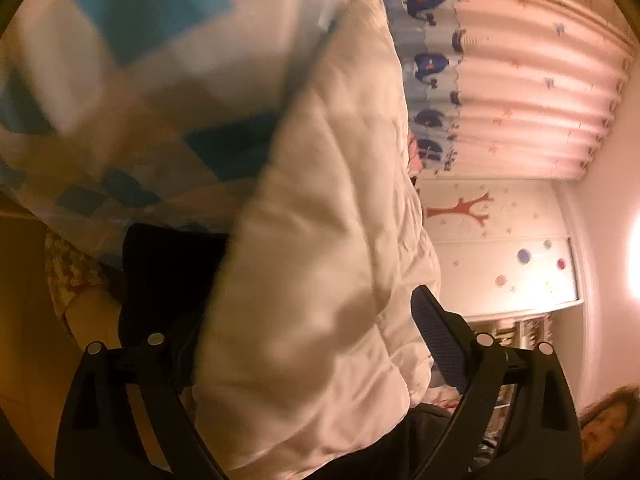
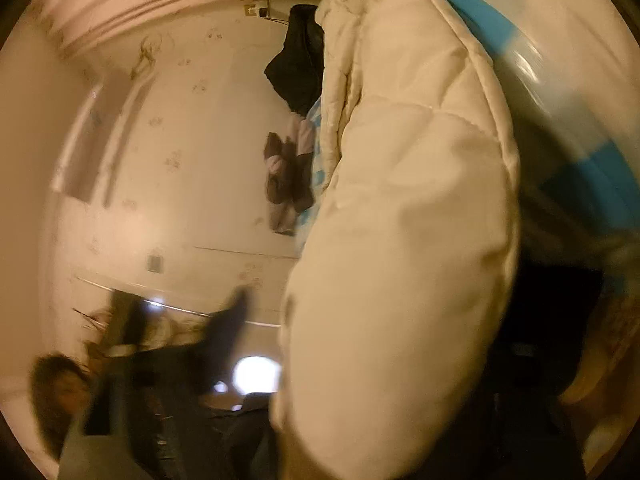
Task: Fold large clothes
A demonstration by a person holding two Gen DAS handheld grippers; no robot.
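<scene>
Pink pleated curtain point(image 1: 536, 92), blue-and-white patchwork bedding point(image 1: 132, 80), wardrobe door with red tree decal point(image 1: 464, 210), dark garment hanging on wall point(image 2: 298, 64), bright lamp glare point(image 2: 256, 374)

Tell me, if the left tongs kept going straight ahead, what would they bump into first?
Probably the white padded jacket: it already fills the gap between the left tongs, with the blue checked bedding beyond it. Depth is blurry.

Warm, dim amber indoor light tints both views; a lamp point(image 1: 636, 256) flares white at the left wrist view's right edge; another bright blob point(image 2: 256, 374) glows low in the right wrist view, which is heavily motion-smeared; fisheye corners go black.
</scene>
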